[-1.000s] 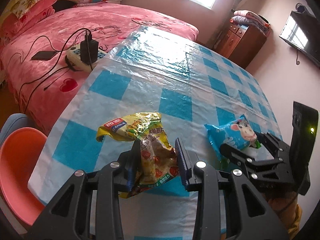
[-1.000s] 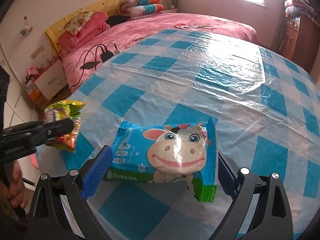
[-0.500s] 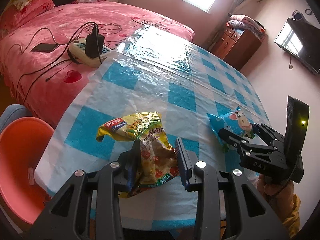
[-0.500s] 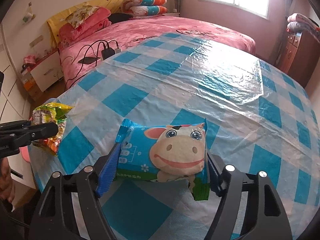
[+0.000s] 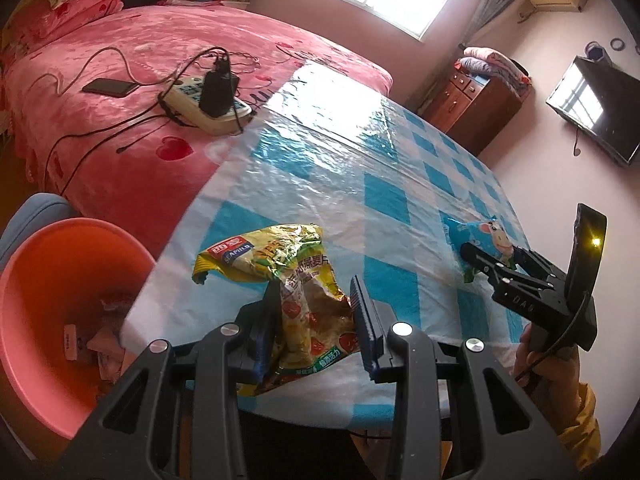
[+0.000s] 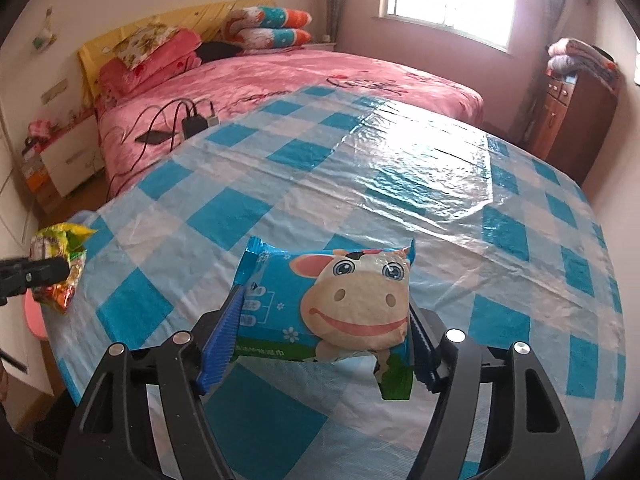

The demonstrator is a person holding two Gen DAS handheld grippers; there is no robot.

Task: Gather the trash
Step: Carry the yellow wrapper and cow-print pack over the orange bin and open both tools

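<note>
The left gripper [image 5: 316, 320] clamps a crumpled yellow snack bag [image 5: 288, 280] labelled "SEAMILD", held above the near edge of the checked table [image 5: 400, 184], beside an orange bin [image 5: 60, 300]. The right gripper [image 6: 324, 340] pinches a blue cow-face packet [image 6: 332, 304] over the table; its small print is unreadable.

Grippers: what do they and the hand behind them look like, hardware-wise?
Both the left gripper and right gripper are black frames with silver screws and blue ribbed pads. The right one carries white "DAS" lettering, a lit yellow LED and a black cable; the hand has a yellow sleeve.
</note>
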